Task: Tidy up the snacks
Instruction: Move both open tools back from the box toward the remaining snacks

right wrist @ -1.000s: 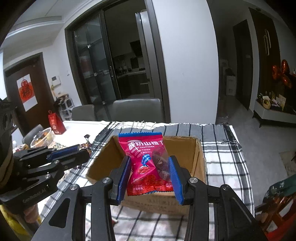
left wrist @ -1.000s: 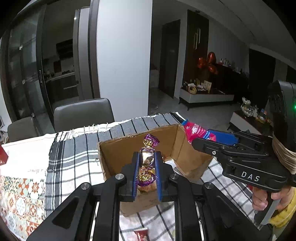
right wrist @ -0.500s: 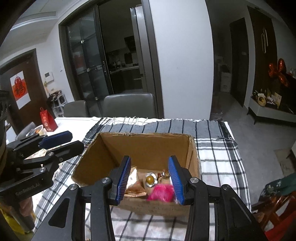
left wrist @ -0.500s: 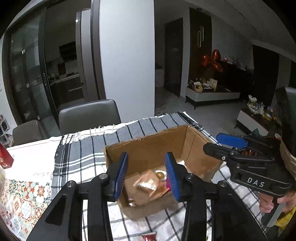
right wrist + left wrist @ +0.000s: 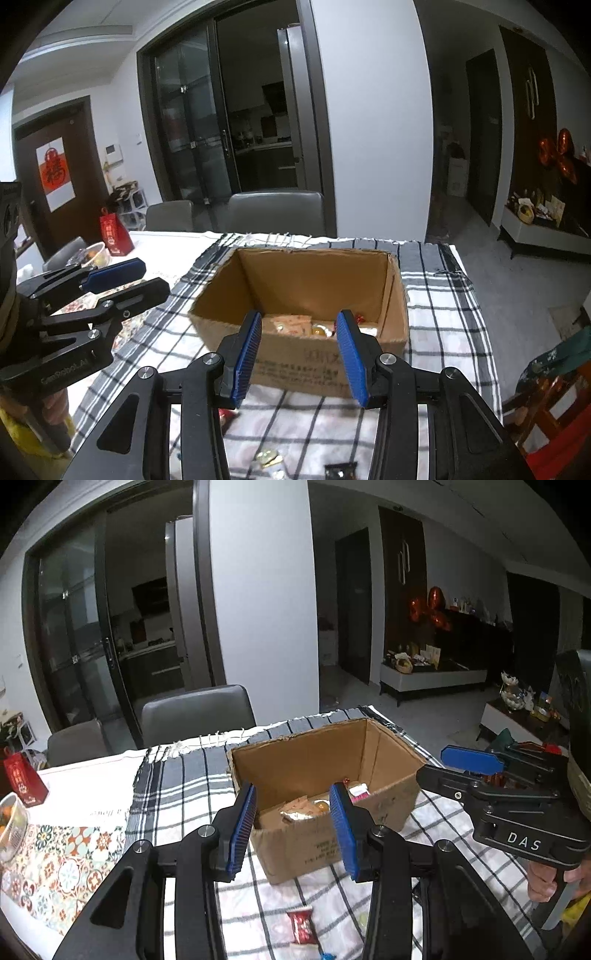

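- The left gripper (image 5: pixel 293 825) stands open with nothing between its blue pads; its jaws have just been opening, and no snack is left in them.
- The right gripper (image 5: pixel 303 354) is open too and carries nothing.
- Both point down and forward at the cardboard box (image 5: pixel 388 775), which sits straight ahead of each, its near wall just beyond the fingertips.
- Inside the box, on its floor, lie several wrapped snacks (image 5: pixel 303 808): pale foil packets, a round gold sweet and a pink-and-white wrapper toward the right wall (only part of the floor shows over the near wall).
- The snacks yet to be packed lie on the checked cloth (image 5: pixel 177 786) covering the worktop, on the near side of the box and under the grippers.
- A small red-wrapped sweet (image 5: pixel 303 926) lies below the left gripper, between its arms, its long axis running roughly toward and away from the gripper.
- Under the right gripper sit a gold foil piece (image 5: pixel 269 458) and a dark packet (image 5: pixel 341 470) at the bottom edge, partly cut off.
- I judge the next move to be a pull back and down; each gripper has a loose snack almost directly beneath it, so neither needs to cross over.
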### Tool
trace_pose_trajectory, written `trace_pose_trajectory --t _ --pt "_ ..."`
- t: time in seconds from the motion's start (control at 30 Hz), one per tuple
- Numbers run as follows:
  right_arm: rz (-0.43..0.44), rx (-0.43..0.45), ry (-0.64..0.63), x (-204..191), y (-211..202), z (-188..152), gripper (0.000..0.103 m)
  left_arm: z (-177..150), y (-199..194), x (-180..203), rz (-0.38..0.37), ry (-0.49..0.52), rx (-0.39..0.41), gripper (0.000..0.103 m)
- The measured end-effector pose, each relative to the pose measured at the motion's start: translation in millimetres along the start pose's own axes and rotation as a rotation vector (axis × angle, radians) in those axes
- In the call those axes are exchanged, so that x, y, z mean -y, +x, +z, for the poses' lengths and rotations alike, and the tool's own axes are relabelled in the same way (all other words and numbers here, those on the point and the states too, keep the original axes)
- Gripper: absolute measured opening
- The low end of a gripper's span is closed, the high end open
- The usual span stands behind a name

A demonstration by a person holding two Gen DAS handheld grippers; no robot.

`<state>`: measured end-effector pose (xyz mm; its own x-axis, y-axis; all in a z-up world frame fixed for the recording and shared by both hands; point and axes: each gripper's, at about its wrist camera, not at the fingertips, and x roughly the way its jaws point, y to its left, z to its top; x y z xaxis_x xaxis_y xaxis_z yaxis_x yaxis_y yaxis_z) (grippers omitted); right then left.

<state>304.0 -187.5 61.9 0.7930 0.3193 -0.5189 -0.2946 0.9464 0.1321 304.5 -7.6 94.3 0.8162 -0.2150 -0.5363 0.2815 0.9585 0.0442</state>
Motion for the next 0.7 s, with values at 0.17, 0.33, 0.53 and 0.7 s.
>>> trace_pose_trajectory --t 0.17,0.33,0.53,0.7 --pt "-0.006 0.023 -0.005 -8 -18 -16 0.043 -17 -17 4 0.014 -0.009 0.014 0.041" --pt "0.006 0.014 0.023 -10 -27 -32 0.043 -36 -26 6 0.008 -0.015 -0.006 0.041" --pt "0.011 -0.021 0.062 -9 -25 -54 0.043 -61 -29 8 0.017 -0.018 -0.038 0.041" --pt "0.017 -0.075 0.068 -12 -18 -75 0.043 -84 -31 8 0.023 -0.023 -0.078 0.041"
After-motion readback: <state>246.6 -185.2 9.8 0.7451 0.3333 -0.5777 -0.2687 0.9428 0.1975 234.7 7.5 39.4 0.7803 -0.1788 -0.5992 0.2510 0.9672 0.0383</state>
